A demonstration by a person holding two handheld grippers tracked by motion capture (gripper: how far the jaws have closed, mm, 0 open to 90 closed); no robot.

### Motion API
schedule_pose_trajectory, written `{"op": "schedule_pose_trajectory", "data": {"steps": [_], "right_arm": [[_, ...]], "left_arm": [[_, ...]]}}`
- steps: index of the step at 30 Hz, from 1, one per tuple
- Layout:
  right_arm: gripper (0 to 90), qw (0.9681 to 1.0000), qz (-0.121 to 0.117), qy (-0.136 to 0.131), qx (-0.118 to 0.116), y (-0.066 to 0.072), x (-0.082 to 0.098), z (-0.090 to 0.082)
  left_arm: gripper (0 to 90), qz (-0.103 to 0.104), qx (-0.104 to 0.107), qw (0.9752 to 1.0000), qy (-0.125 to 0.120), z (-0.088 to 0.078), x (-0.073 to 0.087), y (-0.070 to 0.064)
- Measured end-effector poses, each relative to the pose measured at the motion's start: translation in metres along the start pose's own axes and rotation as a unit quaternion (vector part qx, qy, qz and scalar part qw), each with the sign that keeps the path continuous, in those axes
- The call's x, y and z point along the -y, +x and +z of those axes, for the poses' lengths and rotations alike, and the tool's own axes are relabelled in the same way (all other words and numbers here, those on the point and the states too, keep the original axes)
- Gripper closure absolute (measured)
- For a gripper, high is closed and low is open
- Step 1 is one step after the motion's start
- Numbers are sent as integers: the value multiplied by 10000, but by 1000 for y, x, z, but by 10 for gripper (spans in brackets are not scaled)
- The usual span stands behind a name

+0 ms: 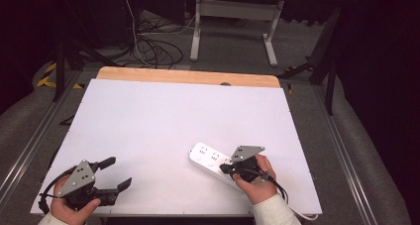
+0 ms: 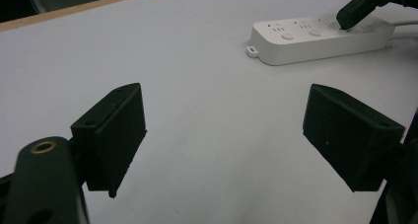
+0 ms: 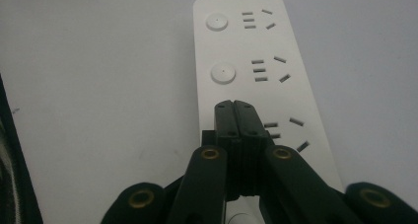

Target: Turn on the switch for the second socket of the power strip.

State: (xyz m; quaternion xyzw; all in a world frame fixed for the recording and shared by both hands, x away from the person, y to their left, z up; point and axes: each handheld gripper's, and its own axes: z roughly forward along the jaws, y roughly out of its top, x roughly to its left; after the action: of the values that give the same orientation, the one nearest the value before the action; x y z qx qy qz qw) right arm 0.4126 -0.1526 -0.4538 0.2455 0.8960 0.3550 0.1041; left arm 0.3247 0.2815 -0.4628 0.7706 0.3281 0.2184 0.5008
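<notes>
A white power strip (image 1: 210,160) with round buttons beside its socket groups lies on the white table (image 1: 163,121), front right. My right gripper (image 1: 225,168) is shut, its jaws pressed together with nothing between them, tips down over the power strip (image 3: 256,71) beside a socket group. In the right gripper view the closed tips (image 3: 235,107) sit just below the second round button (image 3: 223,73). My left gripper (image 1: 117,172) is open at the front left, empty. The left gripper view has its two pads (image 2: 116,135) wide apart, the power strip (image 2: 315,39) far off.
A wooden strip (image 1: 188,77) edges the table's far side. Beyond it are cables (image 1: 153,49) on the floor and a white desk frame (image 1: 235,17). The strip's cable (image 1: 309,216) leaves at the front right corner.
</notes>
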Motion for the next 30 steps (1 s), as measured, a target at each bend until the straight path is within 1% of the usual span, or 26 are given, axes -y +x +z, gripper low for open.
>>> {"op": "schedule_pose_trajectory", "data": {"steps": [7,11,17,23,30], "right_arm": [[900,10000,-33,22,31,1,0,0],[900,10000,1,19,19,1,0,1],[900,10000,10,26,82,2,0,1],[900,9998,-90,89,140,4,-1,2],[900,9998,-71,121,160,4,-1,3]], "left_arm": [[171,8,-3,10000,9,0,0,0],[170,-2,4,10000,2,0,0,0],[170,4,7,10000,3,0,0,0],[170,-1,14,10000,4,0,0,0],[170,-2,8,10000,-4,0,0,-1]]}}
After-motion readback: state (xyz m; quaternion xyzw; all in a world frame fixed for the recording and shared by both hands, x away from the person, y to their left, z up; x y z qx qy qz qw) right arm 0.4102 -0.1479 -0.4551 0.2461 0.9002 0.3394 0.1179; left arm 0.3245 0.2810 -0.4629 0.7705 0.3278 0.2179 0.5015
